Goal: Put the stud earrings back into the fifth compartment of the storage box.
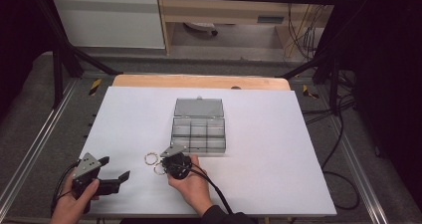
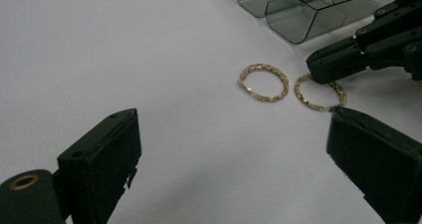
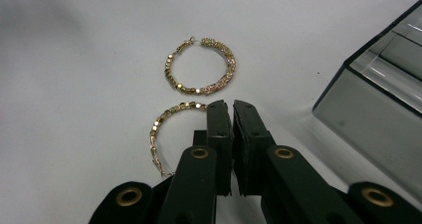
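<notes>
Two gold hoop earrings lie side by side on the white table sheet [image 1: 278,149]. My right gripper [image 3: 232,107] points down at the nearer hoop [image 3: 158,129], its jaws shut with that hoop's rim running in under their tips. The other hoop [image 3: 200,67] lies free just beyond. In the left gripper view the right gripper [image 2: 323,69] rests on the edge of the right-hand hoop [image 2: 318,95], beside the free hoop [image 2: 263,82]. My left gripper [image 2: 234,129] stands open and empty, a short way from both hoops. In the high view it [image 1: 115,167] sits at the front left.
A smoky clear compartment box [image 1: 199,134] with its lid [image 1: 198,107] laid open stands just behind the hoops, mid-table. Its near wall [image 3: 378,109] is close to the right gripper's side. A wooden table edge [image 1: 199,80] runs along the back.
</notes>
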{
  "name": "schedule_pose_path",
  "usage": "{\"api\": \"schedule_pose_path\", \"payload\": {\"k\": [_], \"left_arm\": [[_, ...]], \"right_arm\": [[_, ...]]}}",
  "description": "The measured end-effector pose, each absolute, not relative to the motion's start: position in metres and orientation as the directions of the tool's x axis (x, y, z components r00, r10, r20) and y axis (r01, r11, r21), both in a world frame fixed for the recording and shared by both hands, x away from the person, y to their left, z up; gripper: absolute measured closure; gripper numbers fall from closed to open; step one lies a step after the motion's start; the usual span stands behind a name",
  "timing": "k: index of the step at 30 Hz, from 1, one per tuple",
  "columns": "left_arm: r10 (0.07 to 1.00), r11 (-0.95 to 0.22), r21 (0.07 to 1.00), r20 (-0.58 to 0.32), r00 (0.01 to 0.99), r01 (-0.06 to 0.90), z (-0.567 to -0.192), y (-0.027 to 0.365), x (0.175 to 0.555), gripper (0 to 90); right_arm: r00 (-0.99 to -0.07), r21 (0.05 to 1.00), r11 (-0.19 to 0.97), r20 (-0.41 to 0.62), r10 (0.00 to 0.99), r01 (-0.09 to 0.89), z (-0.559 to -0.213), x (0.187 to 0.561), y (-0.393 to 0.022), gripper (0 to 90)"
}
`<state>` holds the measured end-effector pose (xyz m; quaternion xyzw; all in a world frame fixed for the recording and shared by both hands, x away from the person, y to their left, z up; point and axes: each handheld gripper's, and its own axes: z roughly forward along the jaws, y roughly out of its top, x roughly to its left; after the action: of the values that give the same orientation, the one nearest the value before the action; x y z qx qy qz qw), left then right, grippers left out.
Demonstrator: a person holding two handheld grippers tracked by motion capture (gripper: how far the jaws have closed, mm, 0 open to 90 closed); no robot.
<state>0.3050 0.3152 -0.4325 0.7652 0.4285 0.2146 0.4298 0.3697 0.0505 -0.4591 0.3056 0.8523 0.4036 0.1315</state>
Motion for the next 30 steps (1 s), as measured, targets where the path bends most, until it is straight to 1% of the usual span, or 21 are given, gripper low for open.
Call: {"api": "schedule_pose_path", "payload": {"k": [9,16,30], "left_arm": [[0.842,-0.263,0.839,-0.04,0.538,0.475,-0.433,0.317,0.306,7.4],[0.842,-0.26,0.844,-0.04,0.538,0.469,-0.432,0.316,0.305,7.4],[0.845,-0.255,0.845,-0.042,0.533,0.471,-0.432,0.317,0.305,7.3]], "right_arm": [[-0.795,0.783,0.47,0.05,0.605,0.407,-0.448,0.365,0.036,87.1],[-0.814,0.786,0.483,0.044,0.579,0.386,-0.442,0.362,0.029,87.1],[-0.802,0.812,0.445,0.046,0.596,0.377,-0.422,0.372,0.016,87.1]]}}
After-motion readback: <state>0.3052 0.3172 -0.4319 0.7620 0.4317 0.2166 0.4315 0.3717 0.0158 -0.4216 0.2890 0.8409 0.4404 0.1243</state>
